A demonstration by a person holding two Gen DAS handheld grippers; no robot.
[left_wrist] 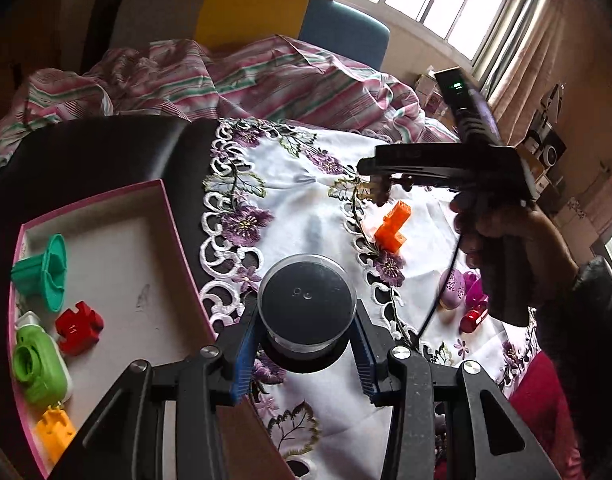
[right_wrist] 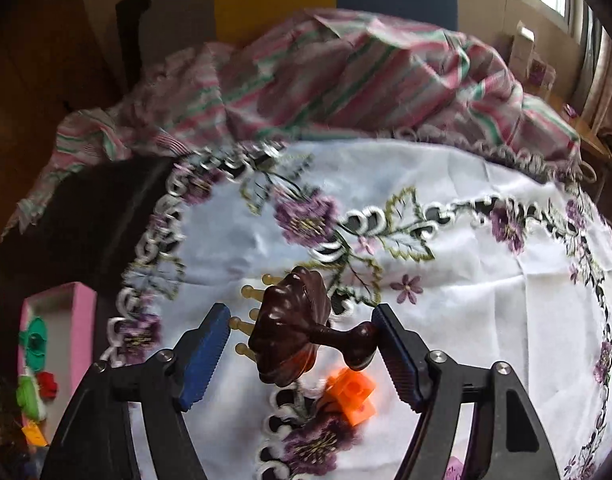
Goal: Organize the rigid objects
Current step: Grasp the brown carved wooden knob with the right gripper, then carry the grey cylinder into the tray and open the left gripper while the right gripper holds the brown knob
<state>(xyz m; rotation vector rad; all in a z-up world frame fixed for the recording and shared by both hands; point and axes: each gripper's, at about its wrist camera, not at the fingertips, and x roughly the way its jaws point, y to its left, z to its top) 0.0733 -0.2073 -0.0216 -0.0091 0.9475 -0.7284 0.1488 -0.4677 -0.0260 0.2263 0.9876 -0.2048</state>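
Left tongs (left_wrist: 306,344) clamped on a clear round plastic jar with a dark lid (left_wrist: 307,300), held above the near edge of the counter (left_wrist: 302,200) just beside the pink tray (left_wrist: 174,240). The jar looks light, stiff and smooth-walled, so probably slippery; the grip across the body under the lid seems right. Right tongs (right_wrist: 302,354) stand fairly wide around a dark brown wooden massage brush (right_wrist: 290,332) with pale pegs; its knob handle touches the right pad, while the left pad sits just off the pegs, so cannot tell if it is truly gripped. The brush is hard, odd-shaped and likely to swivel; better taken across the body. The tray holds a teal funnel-shaped piece (left_wrist: 46,272), red block (left_wrist: 80,326), green toy camera (left_wrist: 38,364) and yellow block (left_wrist: 56,434) along its left side, the rest bare. Still on the embroidered cloth: orange block (left_wrist: 393,226), purple egg-shaped piece (left_wrist: 451,288), small red bottle (left_wrist: 474,316).
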